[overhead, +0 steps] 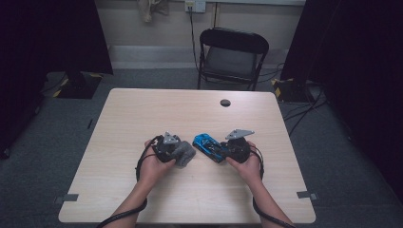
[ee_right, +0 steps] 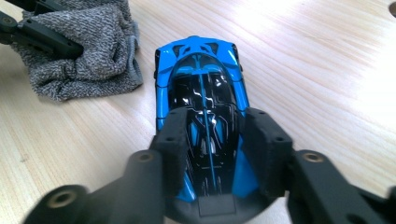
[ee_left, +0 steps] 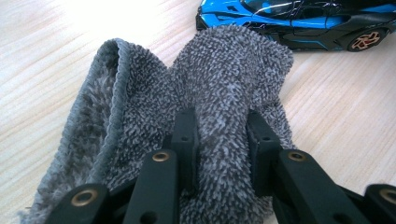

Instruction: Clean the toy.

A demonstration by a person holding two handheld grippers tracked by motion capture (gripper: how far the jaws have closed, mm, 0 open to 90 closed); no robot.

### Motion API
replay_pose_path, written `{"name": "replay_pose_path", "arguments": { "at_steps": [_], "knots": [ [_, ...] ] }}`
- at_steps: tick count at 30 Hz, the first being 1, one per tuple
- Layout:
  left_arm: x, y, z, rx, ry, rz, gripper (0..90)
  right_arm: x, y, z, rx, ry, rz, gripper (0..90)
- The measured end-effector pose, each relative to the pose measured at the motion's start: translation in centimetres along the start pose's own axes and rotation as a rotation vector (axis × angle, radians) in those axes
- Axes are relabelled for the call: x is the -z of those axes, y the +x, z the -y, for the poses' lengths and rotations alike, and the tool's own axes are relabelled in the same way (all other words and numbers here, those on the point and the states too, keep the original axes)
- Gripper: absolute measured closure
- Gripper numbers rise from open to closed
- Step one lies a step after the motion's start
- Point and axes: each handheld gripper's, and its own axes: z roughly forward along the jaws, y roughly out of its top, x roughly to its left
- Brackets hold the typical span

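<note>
left gripper (ee_left: 219, 135): jaws pinched tight on a raised fold of the grey cloth (ee_left: 224, 79); also seen in the high view (overhead: 173, 147), held in the person's left hand (overhead: 153, 166)
right gripper (ee_right: 212, 144): jaws pressed against both sides of the blue toy car (ee_right: 201, 93), clamping its body from behind; in the high view it sits at (overhead: 227, 151), in the person's right hand (overhead: 247, 166)
grey cloth: fluffy microfibre, bunched up, lying on the table (overhead: 142, 109) just left of centre, near the front half; one hemmed edge curls up at the left in the left gripper view; in the right gripper view it shows at upper left (ee_right: 88, 51) with the other gripper's black jaw on it
blue toy car: blue and black sports car, in the right jaws, roof up, nose pointing away from the right gripper; in the high view (overhead: 206, 144) it sits between the two grippers, nose toward the cloth; whether its wheels touch the tabletop I cannot tell
car vs cloth: close, a narrow strip of bare wood between them in the right gripper view; in the left gripper view the car (ee_left: 299, 21) lies just behind the cloth's top
table: light wood, round cable hole (overhead: 225, 102) near the far edge
background: black folding chair (overhead: 233, 57) beyond the table, grey carpet floor
</note>
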Motion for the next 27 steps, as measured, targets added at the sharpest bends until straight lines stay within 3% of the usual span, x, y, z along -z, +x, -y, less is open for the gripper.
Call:
{"name": "replay_pose_path", "arguments": {
  "at_steps": [5,10,15,18,22,27],
  "knots": [
    [0.0,0.0,-0.1,-0.011,0.005,-0.007,69.6,-0.3,-0.2,0.1,-0.003,0.000,-0.005,70.2],
    [0.0,0.0,-0.1,-0.013,0.002,-0.008,69.7,-0.4,-0.3,0.1,-0.005,0.002,-0.008,70.2],
    [0.0,-0.1,-0.1,-0.009,-0.001,-0.011,69.6,-0.6,0.0,-0.4,0.023,0.009,0.002,71.9],
    [0.0,0.0,-0.1,-0.014,0.002,-0.014,69.7,-0.7,0.1,-0.6,0.024,0.009,0.007,65.5],
    [0.0,0.0,-0.1,-0.005,0.000,-0.007,69.7,-0.9,-0.1,-1.0,-0.015,-0.009,0.013,53.6],
    [-0.1,0.0,0.0,-0.001,-0.001,-0.002,69.7,-1.5,0.1,-1.7,-0.005,-0.006,0.003,53.9]
  ]
}}
